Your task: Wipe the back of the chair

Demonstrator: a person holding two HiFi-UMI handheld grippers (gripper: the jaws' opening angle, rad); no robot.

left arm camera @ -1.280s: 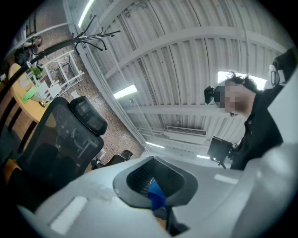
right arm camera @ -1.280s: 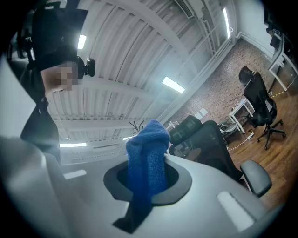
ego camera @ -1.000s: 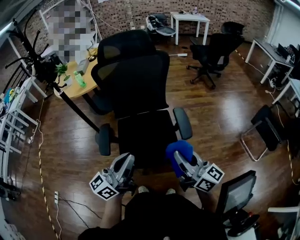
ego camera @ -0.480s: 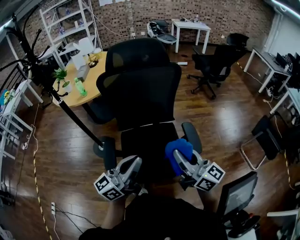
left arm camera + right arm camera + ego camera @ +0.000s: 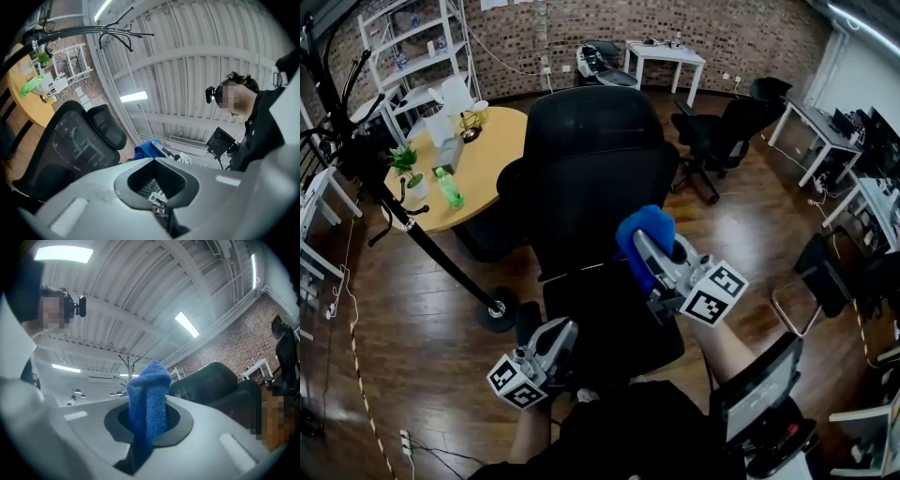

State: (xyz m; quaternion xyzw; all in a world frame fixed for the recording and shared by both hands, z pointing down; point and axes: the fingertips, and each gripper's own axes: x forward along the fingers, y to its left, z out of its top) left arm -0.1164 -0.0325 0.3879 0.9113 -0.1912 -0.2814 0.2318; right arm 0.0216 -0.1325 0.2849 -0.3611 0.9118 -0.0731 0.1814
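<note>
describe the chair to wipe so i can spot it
From the round wooden table at left, look right: the chair stands beside it, ahead of the blue cloth in the right gripper. Unlike the black chair farther back, it is nearest and topped by a wide headrest.

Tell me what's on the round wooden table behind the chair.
On the round wooden table stand a green bottle, a small potted plant and some pale items near its far edge. The black chair covers the table's right side, so anything there cannot be seen.
</note>
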